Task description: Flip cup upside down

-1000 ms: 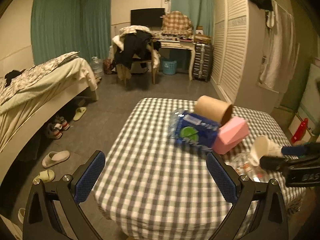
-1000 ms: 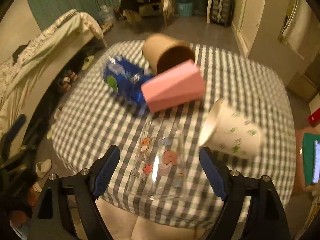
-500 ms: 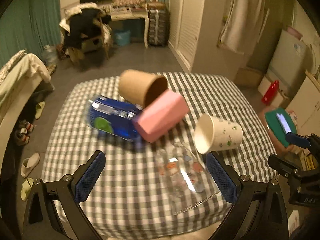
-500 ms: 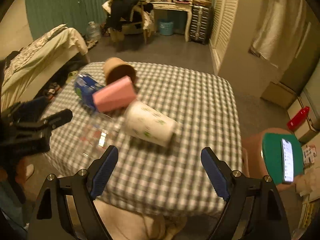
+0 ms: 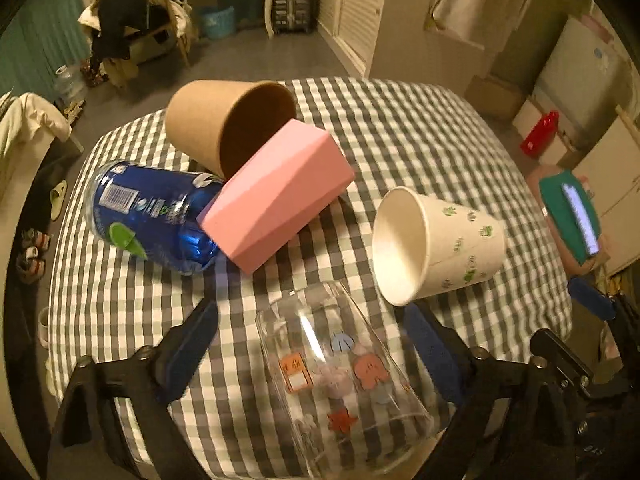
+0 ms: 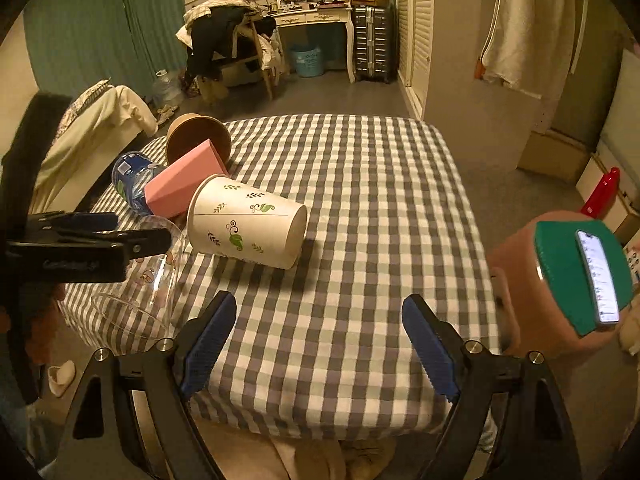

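Note:
Several cups lie on their sides on a checked tablecloth [image 5: 400, 128]. A clear glass with stickers [image 5: 344, 384] lies between my open left gripper's fingers [image 5: 312, 344]; contact cannot be told. It also shows in the right wrist view [image 6: 144, 280]. A white paper cup with leaf prints [image 5: 440, 244] [image 6: 248, 224] lies to its right. A pink cup [image 5: 280, 196], a brown paper cup [image 5: 224, 124] and a blue can [image 5: 156, 212] lie behind. My right gripper [image 6: 320, 344] is open and empty over the table's near edge.
A green-topped stool with a phone [image 6: 572, 272] stands right of the table. A bed [image 6: 96, 128] is to the left, a chair and desk [image 6: 248, 40] at the back. The left gripper's body [image 6: 80, 252] shows at left in the right wrist view.
My left gripper has moved forward and down so the clear glass now lies between its fingers. My right gripper has pulled back to the table's near right edge.

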Available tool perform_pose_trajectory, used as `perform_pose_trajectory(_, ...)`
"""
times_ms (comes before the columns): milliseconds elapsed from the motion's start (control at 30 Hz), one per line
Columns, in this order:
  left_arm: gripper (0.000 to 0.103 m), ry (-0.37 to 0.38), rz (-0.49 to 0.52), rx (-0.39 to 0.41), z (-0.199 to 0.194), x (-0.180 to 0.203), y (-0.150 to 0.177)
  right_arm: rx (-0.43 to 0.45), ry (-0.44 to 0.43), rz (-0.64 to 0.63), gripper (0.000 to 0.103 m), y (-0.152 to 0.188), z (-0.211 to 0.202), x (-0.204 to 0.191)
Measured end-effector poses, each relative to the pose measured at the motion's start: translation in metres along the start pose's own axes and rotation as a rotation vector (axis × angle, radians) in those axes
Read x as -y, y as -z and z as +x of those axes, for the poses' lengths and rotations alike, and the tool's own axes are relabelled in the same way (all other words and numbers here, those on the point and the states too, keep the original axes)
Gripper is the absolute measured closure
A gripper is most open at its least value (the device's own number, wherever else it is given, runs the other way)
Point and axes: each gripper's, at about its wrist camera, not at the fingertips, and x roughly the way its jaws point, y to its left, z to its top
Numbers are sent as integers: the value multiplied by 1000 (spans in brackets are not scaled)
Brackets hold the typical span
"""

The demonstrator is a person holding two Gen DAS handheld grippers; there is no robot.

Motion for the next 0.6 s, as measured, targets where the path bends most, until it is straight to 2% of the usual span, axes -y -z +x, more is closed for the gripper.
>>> perform_pose_trajectory(100,21,-17,42,-55,14,5,-7,-10,-16,9,18,1,7,1)
perform_pose_trajectory(167,33,-5,64,-100,23,6,-8,-16,-27,10,18,1,11,2)
perform_pose_trajectory(367,37,8,94,-127,25,6,-18,-33,-33,39,18,1,20,9)
perform_pose_trajectory(500,37,-18,108,-57,6,4,-27,-23,-27,52,18,0,19,12)
perform_pose_trajectory(600,38,-61,117,57,-15,9,-24,-15,-22,57,18,-2,18,13)
